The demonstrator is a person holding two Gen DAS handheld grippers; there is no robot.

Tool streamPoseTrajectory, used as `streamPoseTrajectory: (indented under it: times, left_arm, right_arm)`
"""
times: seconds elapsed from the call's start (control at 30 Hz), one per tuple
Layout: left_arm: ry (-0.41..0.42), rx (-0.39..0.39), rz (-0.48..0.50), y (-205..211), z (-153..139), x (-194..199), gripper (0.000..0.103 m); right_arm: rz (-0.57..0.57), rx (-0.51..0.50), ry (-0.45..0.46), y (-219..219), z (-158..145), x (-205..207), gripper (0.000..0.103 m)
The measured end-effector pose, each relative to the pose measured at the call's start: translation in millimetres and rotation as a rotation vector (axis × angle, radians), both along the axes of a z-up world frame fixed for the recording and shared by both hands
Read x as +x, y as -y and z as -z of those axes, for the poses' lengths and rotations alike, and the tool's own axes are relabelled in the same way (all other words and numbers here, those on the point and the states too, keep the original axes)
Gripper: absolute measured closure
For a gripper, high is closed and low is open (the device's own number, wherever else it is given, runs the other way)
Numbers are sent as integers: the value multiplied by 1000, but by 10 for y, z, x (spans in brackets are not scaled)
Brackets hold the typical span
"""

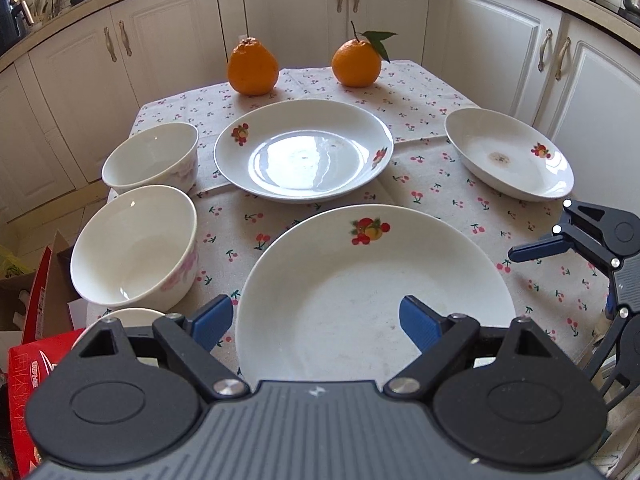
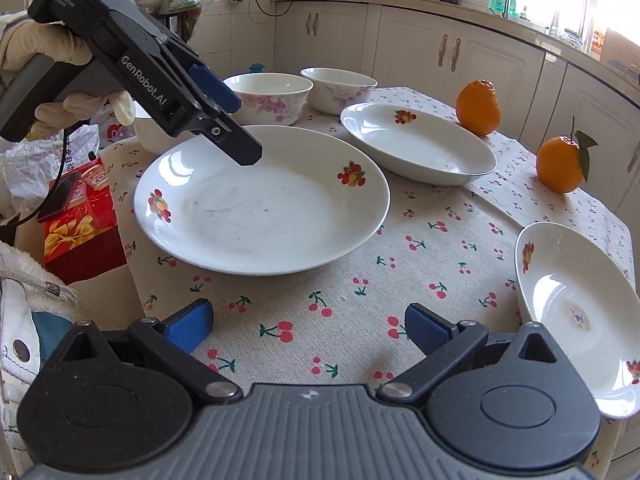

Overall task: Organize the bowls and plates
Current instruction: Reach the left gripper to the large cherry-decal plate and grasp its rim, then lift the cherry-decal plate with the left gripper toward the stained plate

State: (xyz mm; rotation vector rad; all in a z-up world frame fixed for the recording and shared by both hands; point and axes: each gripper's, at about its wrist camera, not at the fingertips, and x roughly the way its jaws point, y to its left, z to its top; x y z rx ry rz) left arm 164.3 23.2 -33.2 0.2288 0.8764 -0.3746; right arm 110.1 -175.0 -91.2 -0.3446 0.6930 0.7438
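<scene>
Three white plates with fruit prints lie on the cherry-print tablecloth: a near plate (image 1: 372, 296) (image 2: 260, 204), a middle plate (image 1: 304, 152) (image 2: 420, 144) and a right plate (image 1: 508, 152) (image 2: 576, 312). Two white bowls with pink flowers stand at the left, a near bowl (image 1: 136, 248) (image 2: 268, 96) and a far bowl (image 1: 154, 156) (image 2: 340, 88). My left gripper (image 1: 316, 320) (image 2: 236, 128) is open and empty, hovering over the near plate's near-left rim. My right gripper (image 2: 308, 328) (image 1: 536, 248) is open and empty above bare cloth between the near and right plates.
Two oranges (image 1: 253, 66) (image 1: 356, 63) stand at the table's far edge. A third white dish (image 1: 120, 320) shows at the near left corner. Red boxes (image 1: 24, 360) sit beside the table on the left. White kitchen cabinets (image 1: 296, 12) surround the table.
</scene>
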Motion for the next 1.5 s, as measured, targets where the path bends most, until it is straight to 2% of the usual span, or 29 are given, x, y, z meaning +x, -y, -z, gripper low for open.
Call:
streamPoseTrajectory:
  times: [0.2,0.5,0.6,0.7,0.97,1.2,1.5]
  left_arm:
    - [-53,34,1,21,31,169,15]
    - [-174,43,-19,16,118,390,21]
    - [-221,28,-15,12,142,454,24]
    - [-236,49,-10,20,156,499,31]
    - [-266,74,20,39,181,559,33]
    - [-283,67,26,47,172,574,33]
    - [-309,51,81,89,184,640,33]
  right_arm:
    - [-39,37,-20,-12,24,40,0]
    - [-97,85,-25,-45,44,92,1]
    - [-109,86,-23,-59,52,108,4]
    - [-125,87,-15,-77,42,100,9]
    - [-159,92,-8,-138,41,136,14]
    - [-152,87,-9,-116,22,119,14]
    - [-144,82,-2,-77,40,128,12]
